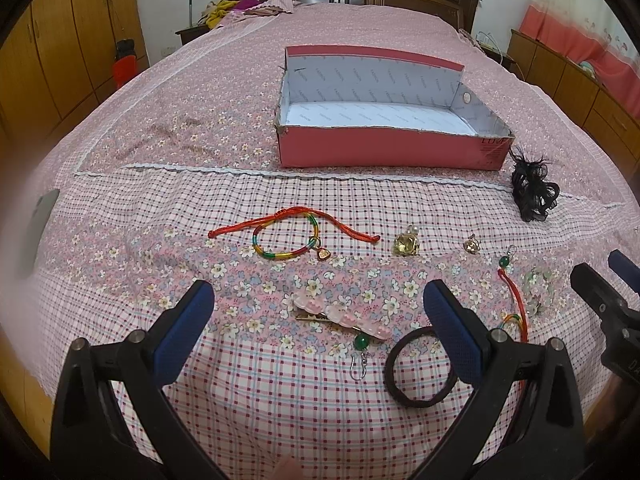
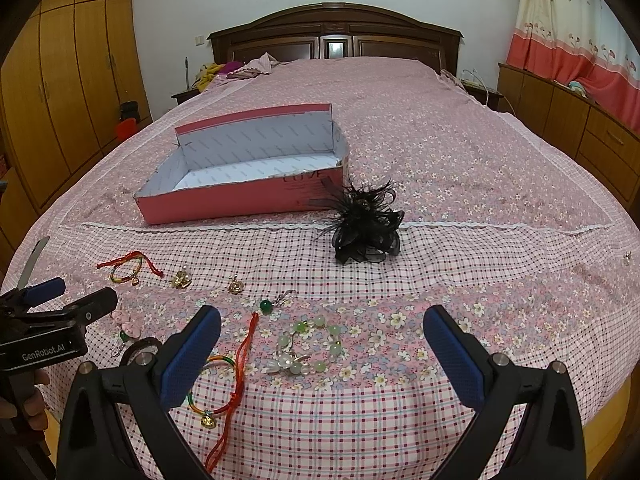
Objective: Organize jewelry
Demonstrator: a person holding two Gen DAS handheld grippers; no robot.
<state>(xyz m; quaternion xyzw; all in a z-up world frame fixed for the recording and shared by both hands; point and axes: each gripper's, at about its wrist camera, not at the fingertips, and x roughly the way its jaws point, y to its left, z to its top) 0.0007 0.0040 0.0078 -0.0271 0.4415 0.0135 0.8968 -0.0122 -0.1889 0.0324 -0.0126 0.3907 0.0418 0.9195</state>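
Jewelry lies scattered on the pink bedspread in front of an open pink box (image 1: 384,152) (image 2: 240,204). My left gripper (image 1: 318,316) is open above a pink hair clip (image 1: 340,314), a green bead earring (image 1: 360,344) and a black hair tie (image 1: 416,368). A rainbow cord bracelet (image 1: 288,240) with red strings lies farther on. My right gripper (image 2: 322,340) is open over a pale green bead bracelet (image 2: 312,344); a second rainbow bracelet with a gold charm (image 2: 216,396) lies by its left finger. A black feather hair piece (image 2: 368,228) (image 1: 534,192) sits by the box.
Two gold pieces (image 1: 406,244) (image 1: 472,245) lie in the middle row. A small earring (image 2: 626,258) lies far right. Wardrobes (image 2: 60,92) stand on the left, a low cabinet (image 2: 580,120) on the right, the headboard (image 2: 336,36) at the back.
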